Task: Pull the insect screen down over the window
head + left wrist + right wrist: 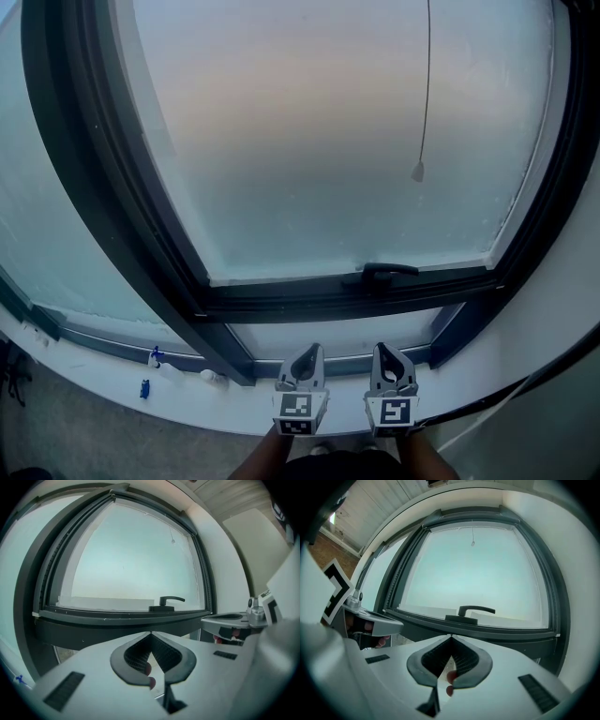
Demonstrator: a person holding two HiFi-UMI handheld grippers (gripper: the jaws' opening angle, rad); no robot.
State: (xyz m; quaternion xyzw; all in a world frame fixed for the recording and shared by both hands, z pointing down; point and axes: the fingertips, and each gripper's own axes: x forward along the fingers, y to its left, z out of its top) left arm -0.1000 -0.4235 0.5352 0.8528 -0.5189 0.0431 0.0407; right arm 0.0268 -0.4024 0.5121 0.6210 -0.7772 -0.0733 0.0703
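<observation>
Nearest, the person's forearms (267, 455) come up from the bottom edge of the head view, each holding a gripper. The left gripper (310, 349) and right gripper (383, 348) sit side by side, near each other and pointing at the window. Each gripper view shows the ribbed pads meeting at the tip, so both jaws are closed with nothing between them. Only the person's fingertips show through the gap behind the pads.

Below and beyond them runs a white sill (187, 398). On it, to the left, lie two small blue bits (155, 356) and a pale lump (214, 378), too small to tell what they are.

Past the sill stands the dark frame (141, 234) with a dark handle (384, 272) on the sash's lower rail, ahead of the right gripper. Above it is the hazy pane (309, 141).

Farthest, a thin cord (427, 84) hangs from the top of the window in front of the pane. Its small toggle (418, 172) ends well above the handle. Whether the screen itself covers the pane cannot be told.
</observation>
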